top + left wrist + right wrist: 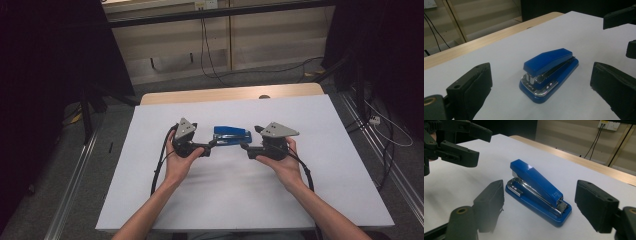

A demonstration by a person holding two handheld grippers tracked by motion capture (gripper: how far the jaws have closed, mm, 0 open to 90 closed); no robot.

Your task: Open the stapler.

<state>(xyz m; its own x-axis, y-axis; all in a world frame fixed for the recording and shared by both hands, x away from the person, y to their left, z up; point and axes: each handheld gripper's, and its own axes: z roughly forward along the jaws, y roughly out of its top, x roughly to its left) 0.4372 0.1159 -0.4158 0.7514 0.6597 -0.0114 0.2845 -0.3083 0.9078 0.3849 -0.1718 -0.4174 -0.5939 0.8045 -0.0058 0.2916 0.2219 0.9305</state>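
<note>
A blue stapler (232, 135) lies flat near the middle of a white-covered desk (310, 170), flanked at its 9 o'clock end by the left hand-held gripper (212, 143) and at its 3 o'clock end by the right hand-held gripper (243, 145), each carried in a bare hand rising from 6 o'clock in the high view. Both sets of black jaws stand apart with the stapler between or just ahead of them; no pad presses on it. In the left gripper view the stapler (549, 72) sits ahead of the spread jaws with bare desk on either side of it, and the right hand-held gripper's black tips (624, 27) show at 2 o'clock. In the right gripper view the stapler (537, 191) lies diagonally between the wide jaws, clear of both, with the left hand-held gripper (461, 143) at 10 o'clock. The stapler is a glossy plastic wedge over a longer blue base, with bright chrome metal showing between the two. The jaw pads are matte, blocky and slightly rough. The white cover is smooth and plain, with wide open surface toward 6 o'clock and to both sides; a strip of pale wood (230, 93) edges the desk at 12 o'clock, and grey floor with trailing cables lies beyond.
</note>
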